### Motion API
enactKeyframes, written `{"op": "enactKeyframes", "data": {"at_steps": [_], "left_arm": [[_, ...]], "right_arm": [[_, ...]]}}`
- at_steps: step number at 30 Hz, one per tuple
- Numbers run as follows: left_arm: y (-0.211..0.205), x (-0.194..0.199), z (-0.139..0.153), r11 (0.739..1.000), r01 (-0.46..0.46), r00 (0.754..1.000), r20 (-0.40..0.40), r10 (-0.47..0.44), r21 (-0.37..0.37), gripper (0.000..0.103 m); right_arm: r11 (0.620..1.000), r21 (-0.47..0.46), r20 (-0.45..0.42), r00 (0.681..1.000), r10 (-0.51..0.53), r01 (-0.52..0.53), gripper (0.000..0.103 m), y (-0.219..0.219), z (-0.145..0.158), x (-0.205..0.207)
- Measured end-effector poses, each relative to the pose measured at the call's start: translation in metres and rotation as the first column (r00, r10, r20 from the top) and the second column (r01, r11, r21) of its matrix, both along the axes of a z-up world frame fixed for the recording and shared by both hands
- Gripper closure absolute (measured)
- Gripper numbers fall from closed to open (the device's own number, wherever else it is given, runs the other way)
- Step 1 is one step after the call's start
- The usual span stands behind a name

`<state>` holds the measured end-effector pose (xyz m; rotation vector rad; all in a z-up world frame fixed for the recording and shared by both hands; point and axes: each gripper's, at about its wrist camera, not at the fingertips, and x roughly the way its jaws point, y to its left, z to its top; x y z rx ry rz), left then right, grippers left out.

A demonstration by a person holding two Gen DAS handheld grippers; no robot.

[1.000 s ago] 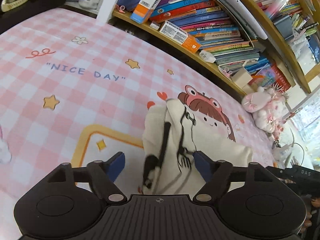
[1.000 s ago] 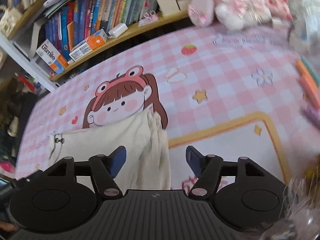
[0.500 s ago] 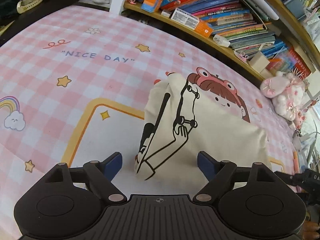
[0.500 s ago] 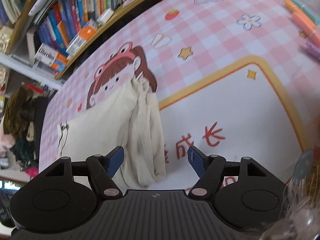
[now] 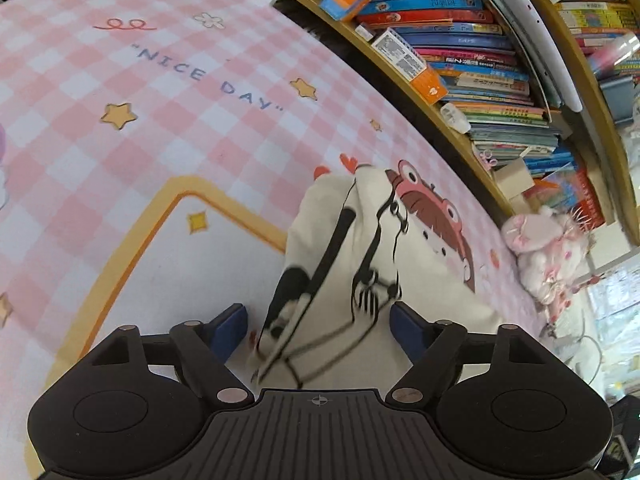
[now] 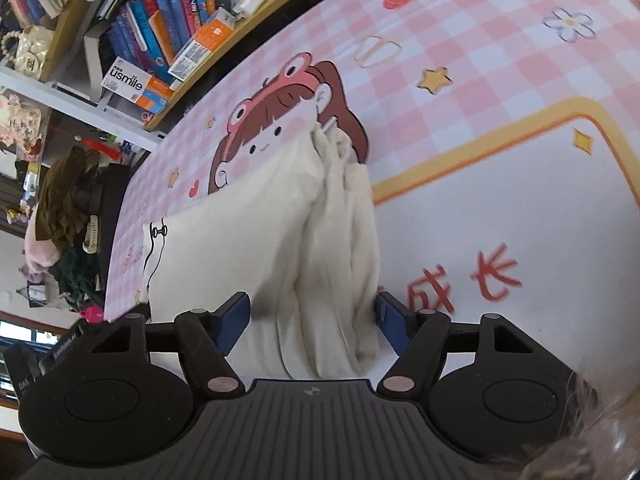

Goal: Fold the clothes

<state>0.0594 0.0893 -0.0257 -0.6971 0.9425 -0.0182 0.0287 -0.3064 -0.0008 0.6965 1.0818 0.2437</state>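
Observation:
A cream garment (image 5: 436,296) with a black line drawing lies folded on the pink checked mat (image 5: 168,128). My left gripper (image 5: 318,324) hovers low over its printed end. The jaws are closing, that end lies between the blue pads (image 5: 230,326), and neither pad presses on it. In the right wrist view the same garment (image 6: 240,232) shows its plain side and a bunched, layered edge. My right gripper (image 6: 312,312) straddles that bunched edge. Its jaws are closing too, with the right pad (image 6: 386,314) close beside the cloth and no squeeze visible.
A low wooden bookshelf (image 5: 460,60) packed with books runs along the mat's far edge. A pink-and-white plush toy (image 5: 548,252) sits at the mat's right end. A dark heap of clothes (image 6: 68,208) lies beyond the mat's left end.
Both grippers have sunk closer to the garment, so each end now lies between the pads. The left view has rolled, and both pairs of jaws stand slightly narrower than half a second ago.

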Motion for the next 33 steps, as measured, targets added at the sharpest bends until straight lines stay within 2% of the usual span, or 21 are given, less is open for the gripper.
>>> {"op": "enactKeyframes", "data": {"at_steps": [3,4,5,6,8,9,10,11,14,16,18,19,20,22,23,24,27,30,32,33], "left_arm": [[0.005,0.012,-0.003,1.0,0.016,1.0,-0.001,-0.016,-0.017,0.034],[0.005,0.015,-0.004,1.0,0.021,1.0,-0.002,-0.021,-0.02,0.044],[0.005,0.016,-0.004,1.0,0.021,1.0,-0.005,-0.021,-0.015,0.048],[0.005,0.017,-0.005,1.0,0.02,1.0,-0.009,-0.02,-0.01,0.051],[0.005,0.017,-0.005,1.0,0.017,1.0,-0.018,-0.017,0.008,0.068],[0.005,0.016,-0.005,1.0,0.012,1.0,-0.02,-0.012,0.016,0.072],[0.004,0.014,-0.002,1.0,0.009,1.0,-0.01,-0.008,0.018,0.081],[0.0,0.011,0.005,1.0,0.012,1.0,0.012,-0.012,0.028,0.083],[-0.015,0.004,0.025,0.991,0.069,0.993,0.085,-0.079,0.117,0.083],[-0.018,0.007,0.026,0.984,0.1,0.99,0.082,-0.113,0.15,0.083],[-0.011,0.013,0.017,0.986,0.098,0.993,0.053,-0.106,0.135,0.082],[-0.004,0.016,0.01,0.992,0.086,0.995,0.038,-0.09,0.094,0.082],[0.001,0.017,0.005,0.996,0.076,0.997,0.03,-0.078,0.055,0.078],[0.01,0.018,-0.001,0.998,0.067,0.998,0.019,-0.067,-0.001,0.076],[0.012,0.019,-0.003,0.997,0.071,0.997,0.015,-0.071,-0.014,0.073],[0.015,0.019,-0.006,0.997,0.076,0.997,0.01,-0.076,-0.028,0.071],[0.02,0.024,-0.015,0.994,0.078,0.997,-0.016,-0.08,-0.077,0.066],[0.02,0.03,-0.016,0.991,0.083,0.996,-0.02,-0.086,-0.103,0.065],[0.02,0.032,-0.017,0.99,0.09,0.996,-0.019,-0.092,-0.106,0.067],[0.02,0.032,-0.017,0.99,0.092,0.995,-0.017,-0.094,-0.103,0.067]], "right_arm": [[0.999,-0.027,0.019,1.0,0.025,-0.024,0.047,0.005,0.0,0.007],[0.999,-0.036,0.026,0.999,0.032,-0.031,0.048,0.006,0.0,0.01],[0.998,-0.045,0.032,0.999,0.037,-0.035,0.051,0.008,0.0,0.011],[0.998,-0.054,0.037,0.999,0.039,-0.037,0.056,0.009,-0.001,0.013],[0.997,-0.069,0.045,0.998,0.048,-0.045,0.064,0.012,-0.001,0.015],[0.996,-0.076,0.053,0.997,0.056,-0.052,0.071,0.013,0.0,0.015],[0.993,-0.097,0.078,0.994,0.073,-0.065,0.074,0.016,0.004,0.014],[0.987,-0.135,0.117,0.988,0.1,-0.084,0.079,0.021,0.01,0.011],[0.956,-0.26,0.245,0.948,0.201,-0.136,0.083,0.036,0.032,-0.001],[0.943,-0.294,0.286,0.927,0.242,-0.155,0.083,0.041,0.039,-0.007],[0.95,-0.27,0.247,0.942,0.226,-0.157,0.083,0.039,0.034,-0.004],[0.957,-0.249,0.212,0.957,0.201,-0.146,0.082,0.036,0.028,-0.001],[0.966,-0.225,0.18,0.969,0.171,-0.129,0.08,0.031,0.024,0.001],[0.979,-0.18,0.115,0.987,0.115,-0.093,0.068,0.021,0.016,0.006],[0.983,-0.169,0.094,0.991,0.094,-0.078,0.061,0.018,0.015,0.006],[0.987,-0.15,0.073,0.995,0.075,-0.063,0.059,0.014,0.012,0.007],[0.996,-0.082,0.027,0.999,0.028,-0.026,0.054,0.009,0.005,0.012],[1.0,-0.009,-0.026,0.999,-0.024,0.024,0.05,0.006,-0.003,0.018],[0.999,0.009,-0.03,0.999,-0.041,0.041,0.05,0.007,-0.004,0.02],[0.999,0.01,-0.034,0.998,-0.043,0.044,0.059,0.009,-0.005,0.021]]}}
